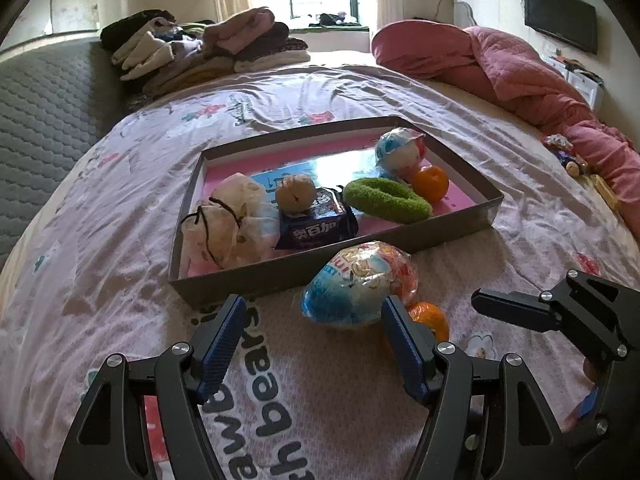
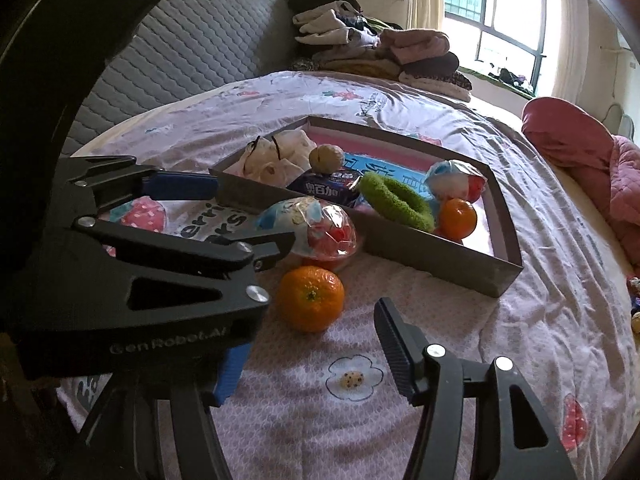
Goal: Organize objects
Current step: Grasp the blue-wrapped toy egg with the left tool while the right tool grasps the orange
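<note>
A foil-wrapped toy egg [image 1: 360, 284] [image 2: 312, 224] lies on the bedsheet against the front wall of a shallow grey tray [image 1: 320, 264] [image 2: 420, 248]. My left gripper [image 1: 312, 312] [image 2: 254, 213] is open, its tips just short of the egg and its right finger beside it. An orange [image 2: 311, 298] [image 1: 430, 318] sits next to the egg. My right gripper [image 2: 310, 316] is open around the orange without touching it; its left finger is hidden behind the left gripper. In the tray lie a drawstring pouch [image 1: 224, 224], a brown ball [image 1: 294, 194], a dark blue snack packet [image 1: 316, 224], a green fuzzy ring [image 1: 384, 200], another wrapped egg [image 1: 400, 150] and another orange [image 1: 430, 182].
Folded clothes [image 1: 208, 48] are stacked at the head of the bed beside a grey padded headboard [image 1: 40, 100]. A pink quilt [image 1: 520, 64] is bunched along the right edge, with small toys [image 1: 568, 156] next to it. Printed sheet covers the bed around the tray.
</note>
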`<state>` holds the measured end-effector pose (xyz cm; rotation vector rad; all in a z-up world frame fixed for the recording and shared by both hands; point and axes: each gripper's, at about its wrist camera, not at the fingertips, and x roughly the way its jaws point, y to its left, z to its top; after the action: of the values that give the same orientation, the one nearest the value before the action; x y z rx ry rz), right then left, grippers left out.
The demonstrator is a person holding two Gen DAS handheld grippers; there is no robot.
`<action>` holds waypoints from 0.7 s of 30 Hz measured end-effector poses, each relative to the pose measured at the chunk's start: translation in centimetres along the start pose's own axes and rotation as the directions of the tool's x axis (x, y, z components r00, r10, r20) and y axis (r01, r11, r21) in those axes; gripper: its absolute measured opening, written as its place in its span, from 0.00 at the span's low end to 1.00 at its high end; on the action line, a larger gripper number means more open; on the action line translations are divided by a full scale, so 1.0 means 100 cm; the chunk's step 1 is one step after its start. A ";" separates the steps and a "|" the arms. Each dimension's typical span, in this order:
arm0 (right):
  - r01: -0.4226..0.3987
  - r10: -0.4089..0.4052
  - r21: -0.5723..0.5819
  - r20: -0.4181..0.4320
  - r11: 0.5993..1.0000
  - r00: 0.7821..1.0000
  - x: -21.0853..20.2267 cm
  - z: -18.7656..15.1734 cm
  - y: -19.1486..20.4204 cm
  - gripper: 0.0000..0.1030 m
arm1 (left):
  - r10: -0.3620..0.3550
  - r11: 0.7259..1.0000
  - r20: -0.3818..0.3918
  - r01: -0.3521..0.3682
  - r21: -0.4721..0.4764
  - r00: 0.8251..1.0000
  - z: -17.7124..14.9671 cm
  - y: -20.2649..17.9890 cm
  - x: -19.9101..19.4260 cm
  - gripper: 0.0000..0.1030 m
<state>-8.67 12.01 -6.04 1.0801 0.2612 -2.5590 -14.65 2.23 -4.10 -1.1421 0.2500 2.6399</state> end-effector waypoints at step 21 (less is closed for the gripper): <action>-0.062 0.063 0.062 -0.007 0.996 0.998 0.025 0.005 -0.013 0.45 | -0.174 0.984 -0.038 0.172 -0.038 0.984 0.020 -0.008 0.033 0.71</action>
<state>-11.11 12.40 -7.48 1.1042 0.1488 -2.5222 -17.98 4.05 -5.17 -1.1735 0.1073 2.4804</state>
